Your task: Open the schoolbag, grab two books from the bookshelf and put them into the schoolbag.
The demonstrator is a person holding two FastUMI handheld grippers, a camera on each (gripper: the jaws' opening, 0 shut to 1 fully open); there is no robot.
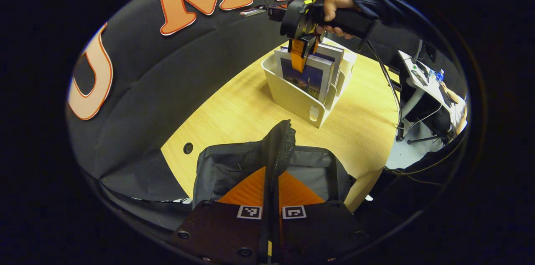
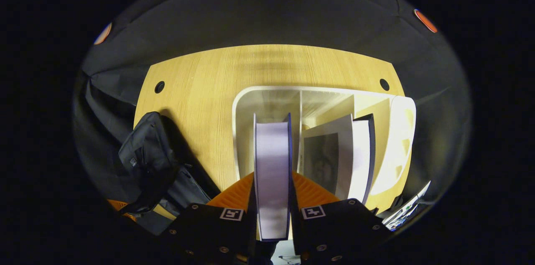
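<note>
While your left claw (image 1: pixel 271 189) pinches the schoolbag (image 1: pixel 234 164) flap at lower centre, your right claw (image 2: pixel 271 198) is clamped on a book (image 2: pixel 271 160) in the bookshelf (image 2: pixel 401 131) on the surface (image 2: pixel 209 81); its cover is visible solely from the left gripper view.

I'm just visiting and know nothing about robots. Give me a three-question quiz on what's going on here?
1. True or false: the right tool is shut on a book.
2. What does the left tool pinch? A) rack B) bag flap C) cable
3. Fill in: the other books stand in the white ____.

Key: 1 true; 2 B, the bag flap; 3 rack.
</note>
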